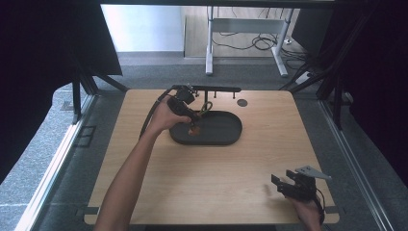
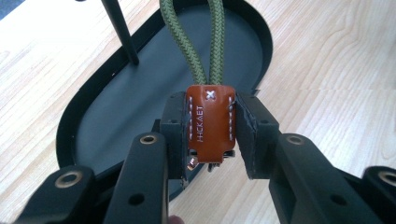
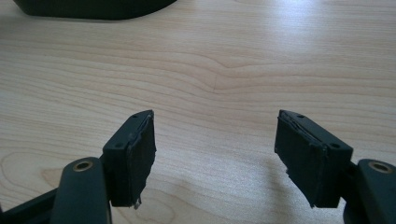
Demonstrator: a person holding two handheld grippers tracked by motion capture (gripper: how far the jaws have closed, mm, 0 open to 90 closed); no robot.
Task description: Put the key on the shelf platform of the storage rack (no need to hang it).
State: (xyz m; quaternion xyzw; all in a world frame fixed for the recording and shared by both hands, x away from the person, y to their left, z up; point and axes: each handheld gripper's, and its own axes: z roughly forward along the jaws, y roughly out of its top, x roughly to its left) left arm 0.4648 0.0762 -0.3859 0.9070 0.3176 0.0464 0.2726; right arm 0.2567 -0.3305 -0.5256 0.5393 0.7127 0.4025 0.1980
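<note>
Pale wooden bench stands on grey carpet, a black oval tray near its far edge, left of centre. Your left gripper hangs over the tray's left end, its pads clamped on a brown leather tag; a green cord loop rises from the tag. Your right gripper rests near the bench's near right corner, its pads wide apart with nothing between them.

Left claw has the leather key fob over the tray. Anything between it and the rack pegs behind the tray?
Nothing visible blocks it. The left claw grips the leather key fob above the dark tray; the black rack stands just behind, with open air between.
</note>
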